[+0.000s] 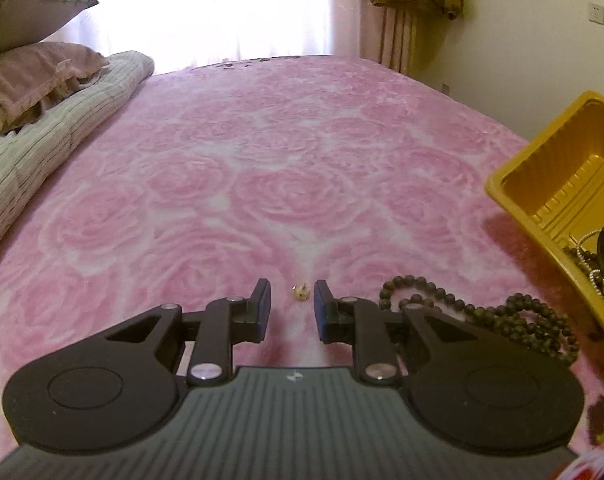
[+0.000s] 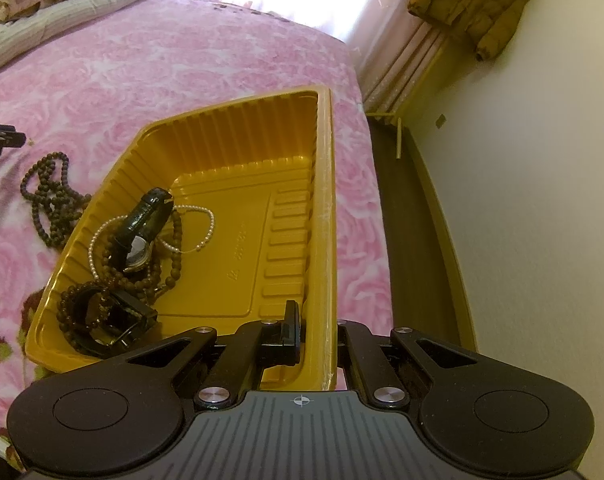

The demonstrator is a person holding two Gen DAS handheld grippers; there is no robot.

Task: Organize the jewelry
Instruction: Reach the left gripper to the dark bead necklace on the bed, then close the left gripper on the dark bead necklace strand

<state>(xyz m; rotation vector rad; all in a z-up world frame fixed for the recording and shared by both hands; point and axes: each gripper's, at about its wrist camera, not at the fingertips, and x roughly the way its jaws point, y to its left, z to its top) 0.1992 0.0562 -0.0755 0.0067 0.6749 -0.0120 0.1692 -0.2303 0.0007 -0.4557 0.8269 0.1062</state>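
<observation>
A tiny gold piece of jewelry [image 1: 300,292] lies on the pink rose bedspread [image 1: 262,184], just ahead of the gap in my left gripper [image 1: 292,296], which is open and holds nothing. A long string of dark beads [image 1: 481,316] lies loose to its right, beside the yellow plastic tray [image 1: 541,152]. My right gripper [image 2: 317,332] is shut on the tray's near right wall [image 2: 325,200], one finger inside and one outside. Inside the tray lie a black watch [image 2: 142,236], a pearl string [image 2: 206,220] and dark bead bracelets [image 2: 82,308]. The same dark beads [image 2: 50,200] lie left of the tray.
A folded striped quilt [image 1: 42,148] and pillows [image 1: 34,76] lie along the bed's left side. To the right of the tray the bed ends at a dark floor strip [image 2: 413,240] and a wall. A brown jacket [image 2: 473,4] hangs near the curtain.
</observation>
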